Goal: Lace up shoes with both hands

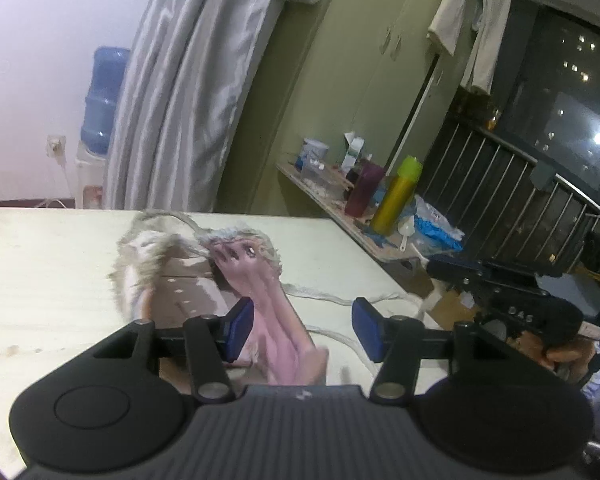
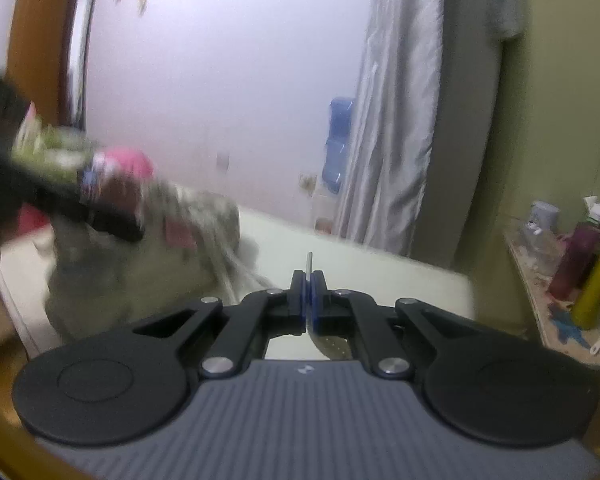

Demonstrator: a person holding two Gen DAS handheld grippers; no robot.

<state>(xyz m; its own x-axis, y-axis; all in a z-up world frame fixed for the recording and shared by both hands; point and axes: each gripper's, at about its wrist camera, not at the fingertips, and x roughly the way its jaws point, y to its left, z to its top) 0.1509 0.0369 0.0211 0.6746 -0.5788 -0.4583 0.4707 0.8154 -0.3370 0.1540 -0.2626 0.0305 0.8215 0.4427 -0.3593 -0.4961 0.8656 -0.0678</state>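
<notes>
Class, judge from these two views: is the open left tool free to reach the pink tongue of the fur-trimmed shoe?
Probably yes. The left tool is open, its blue pads either side of the pink tongue of the fur-trimmed shoe, with nothing between. The loose white lace lies to one side.

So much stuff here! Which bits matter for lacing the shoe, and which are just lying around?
For the job:
- shoe
- lace, its tip pinched in the right gripper
- left gripper, fingers open

Lying about:
- yellow bottle
- maroon cup
- water jug
- hanging shirt

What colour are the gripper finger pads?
Blue pads on the open left gripper; clearest in the left wrist view.
</notes>
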